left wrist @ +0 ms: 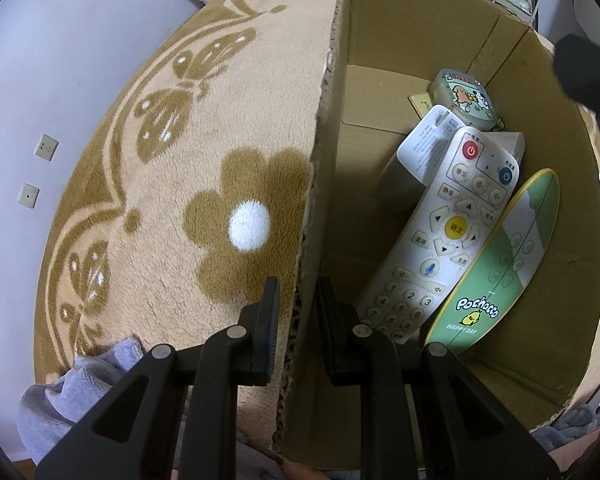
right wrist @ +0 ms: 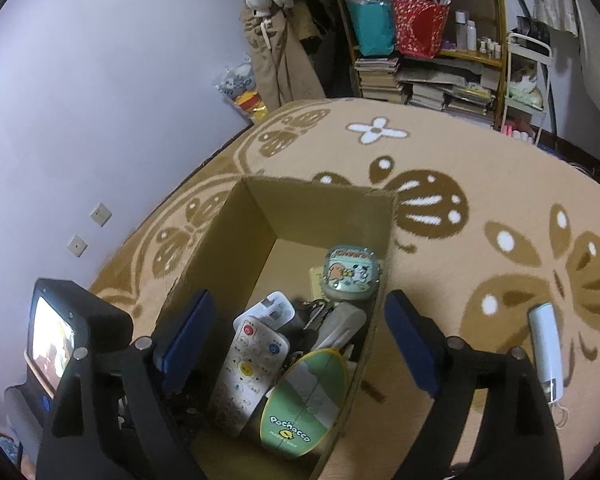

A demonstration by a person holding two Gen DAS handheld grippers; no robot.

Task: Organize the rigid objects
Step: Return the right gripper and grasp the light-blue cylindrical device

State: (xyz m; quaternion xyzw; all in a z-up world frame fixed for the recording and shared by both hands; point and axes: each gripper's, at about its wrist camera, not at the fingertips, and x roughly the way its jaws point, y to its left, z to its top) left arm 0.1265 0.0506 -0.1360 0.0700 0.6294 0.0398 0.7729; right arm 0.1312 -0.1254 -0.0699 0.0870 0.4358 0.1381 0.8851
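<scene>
Left gripper (left wrist: 298,312) straddling the left wall of the cardboard box (left wrist: 328,208), one finger outside over the rug (left wrist: 172,184), the other inside; wall edge sitting between the pads, apparently pinched, though contact on both faces not fully clear. Right gripper (right wrist: 296,336) held above the box (right wrist: 220,240), fingers spread wide, nothing between the blue pads (right wrist: 188,328).

Inside the box, piled toward the right wall: a white remote control (left wrist: 440,232) with a red power button and yellow centre key, lying face up and tilted, its top end resting over a second white remote (left wrist: 424,144) shown back side up with printed text. Just beside it on the right, a green and white oval Pochacco case (left wrist: 504,260) with a yellow rim, leaning on edge against the remote. Farther in, a rounded greenish tin (left wrist: 466,98) with cartoon stickers, touching the right wall. A small yellowish card (left wrist: 420,104) flat on the box floor next to the tin. From the right wrist view, same pile visible: white remote (right wrist: 248,368), oval case (right wrist: 304,400), tin (right wrist: 352,274), plus a dark object and a grey one wedged between them, too jumbled to name.

Outside the box, on the rug (right wrist: 480,168) to the right: a white cylindrical device (right wrist: 544,352) with a cord loop, well apart from the box. Grey cloth (left wrist: 72,392) at the lower left. Shelf (right wrist: 432,32) crammed with bags and books at the back.
</scene>
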